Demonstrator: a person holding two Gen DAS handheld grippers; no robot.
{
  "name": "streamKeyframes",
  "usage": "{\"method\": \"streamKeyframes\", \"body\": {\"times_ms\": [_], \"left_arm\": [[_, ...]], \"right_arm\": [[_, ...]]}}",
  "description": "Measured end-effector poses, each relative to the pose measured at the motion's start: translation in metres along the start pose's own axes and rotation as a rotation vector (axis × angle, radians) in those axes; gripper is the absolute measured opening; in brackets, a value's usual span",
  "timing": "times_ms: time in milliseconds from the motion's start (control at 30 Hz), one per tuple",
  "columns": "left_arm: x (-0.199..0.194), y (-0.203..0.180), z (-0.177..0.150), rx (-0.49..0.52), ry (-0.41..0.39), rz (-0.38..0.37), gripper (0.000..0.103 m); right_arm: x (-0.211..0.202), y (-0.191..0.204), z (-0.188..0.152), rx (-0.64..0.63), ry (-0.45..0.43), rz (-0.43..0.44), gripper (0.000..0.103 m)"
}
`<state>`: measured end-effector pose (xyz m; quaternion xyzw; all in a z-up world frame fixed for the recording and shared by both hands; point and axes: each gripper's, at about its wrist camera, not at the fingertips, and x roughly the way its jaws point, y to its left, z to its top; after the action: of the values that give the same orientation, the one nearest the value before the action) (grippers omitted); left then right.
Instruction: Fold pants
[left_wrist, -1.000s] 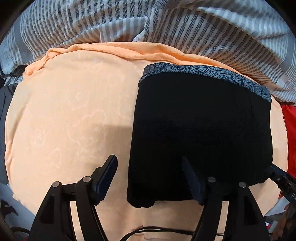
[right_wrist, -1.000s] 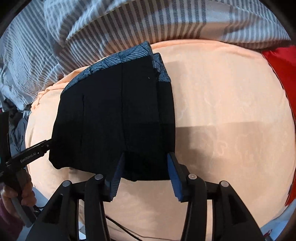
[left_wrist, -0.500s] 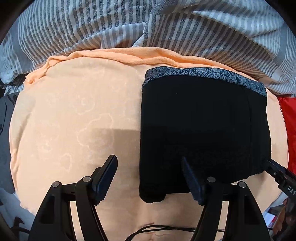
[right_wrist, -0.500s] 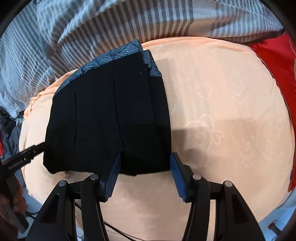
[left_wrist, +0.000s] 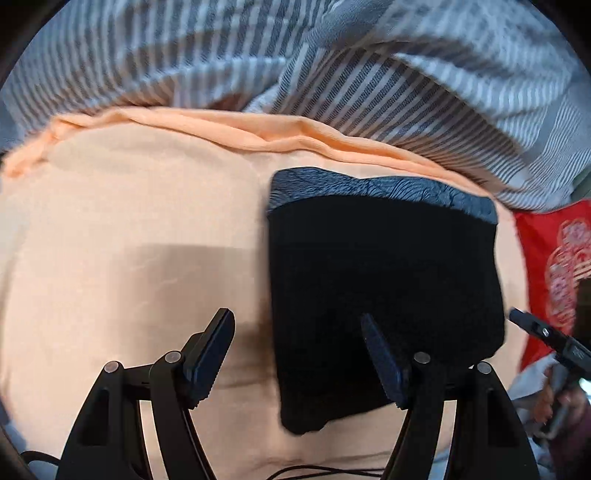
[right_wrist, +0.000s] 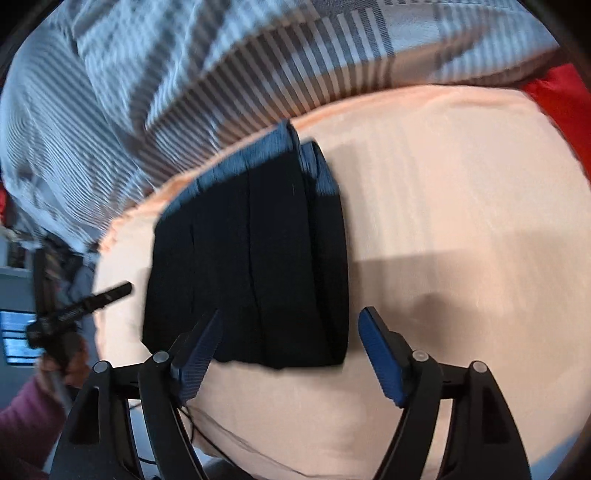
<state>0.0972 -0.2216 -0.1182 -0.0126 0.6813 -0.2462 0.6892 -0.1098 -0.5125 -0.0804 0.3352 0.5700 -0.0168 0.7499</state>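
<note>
Striped bedding (left_wrist: 369, 74): it bunches along the far side of your work area, grey and white, clear of the fold.
Peach sheet (left_wrist: 129, 229): this is your working surface on the bed; it lies mostly flat, with one wrinkled hem at the far edge.
Pants (left_wrist: 380, 295): they sit on the peach sheet as a compact black rectangle, patterned grey waistband (left_wrist: 380, 186) at the far end, layered edges stacked along one side.
Progress: you look to be at or near the finish; the bundle is squared and nothing trails loose. At most, a final pat or tidy of the near edge is left.
Left hand-held gripper (left_wrist: 299, 354): your jaws stand wide and hold nothing; one finger is over the sheet, the other over the pants' near corner.
Right hand-held gripper (right_wrist: 291, 339): your jaws have just been opening and now stand wide, straddling the bundle's near edge without pinching it.
</note>
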Motion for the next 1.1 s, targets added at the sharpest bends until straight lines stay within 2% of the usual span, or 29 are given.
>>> {"method": "streamKeyframes", "body": {"times_ms": [133,267,300,333,467,533,667,700,733,767,800,867,933,1000,1100], "left_arm": [[0.022,-0.002,0.013,0.027,0.058,-0.080,0.072],[0.042,0.001,0.019,0.017,0.111,-0.108,0.073],[0.048,0.001,0.021,0.013,0.123,-0.119,0.077],[0.051,0.002,0.022,0.011,0.129,-0.127,0.088],[0.069,-0.006,0.027,0.023,0.156,-0.155,0.089],[0.075,-0.009,0.029,0.016,0.158,-0.162,0.095],[0.083,-0.014,0.032,-0.023,0.150,-0.163,0.096],[0.082,-0.016,0.031,-0.028,0.139,-0.154,0.095],[0.079,-0.018,0.030,-0.029,0.127,-0.149,0.089],[0.076,-0.022,0.028,-0.024,0.112,-0.135,0.087],[0.071,-0.026,0.027,-0.016,0.097,-0.117,0.082],[0.063,-0.033,0.026,-0.016,0.075,-0.093,0.074],[0.052,-0.036,0.024,-0.029,0.056,-0.085,0.062],[0.044,-0.040,0.023,-0.037,0.043,-0.086,0.057],[0.028,-0.053,0.017,-0.026,0.043,-0.082,0.057]], "right_arm": [[0.015,-0.025,0.027,0.036,0.052,0.120,0.080],[0.035,-0.044,0.038,0.065,0.110,0.220,0.080],[0.041,-0.049,0.041,0.076,0.127,0.249,0.080],[0.047,-0.053,0.041,0.090,0.144,0.275,0.080],[0.065,-0.060,0.044,0.113,0.179,0.370,0.080],[0.073,-0.059,0.044,0.113,0.190,0.412,0.080],[0.082,-0.051,0.044,0.141,0.201,0.433,0.080],[0.082,-0.050,0.044,0.152,0.205,0.426,0.079],[0.081,-0.049,0.043,0.174,0.209,0.416,0.077],[0.080,-0.048,0.043,0.190,0.212,0.409,0.071],[0.076,-0.046,0.041,0.197,0.207,0.402,0.067],[0.069,-0.041,0.038,0.205,0.195,0.400,0.054],[0.062,-0.036,0.034,0.219,0.179,0.404,0.050],[0.054,-0.032,0.031,0.232,0.170,0.413,0.048],[0.038,-0.025,0.024,0.243,0.170,0.439,0.047]]}}
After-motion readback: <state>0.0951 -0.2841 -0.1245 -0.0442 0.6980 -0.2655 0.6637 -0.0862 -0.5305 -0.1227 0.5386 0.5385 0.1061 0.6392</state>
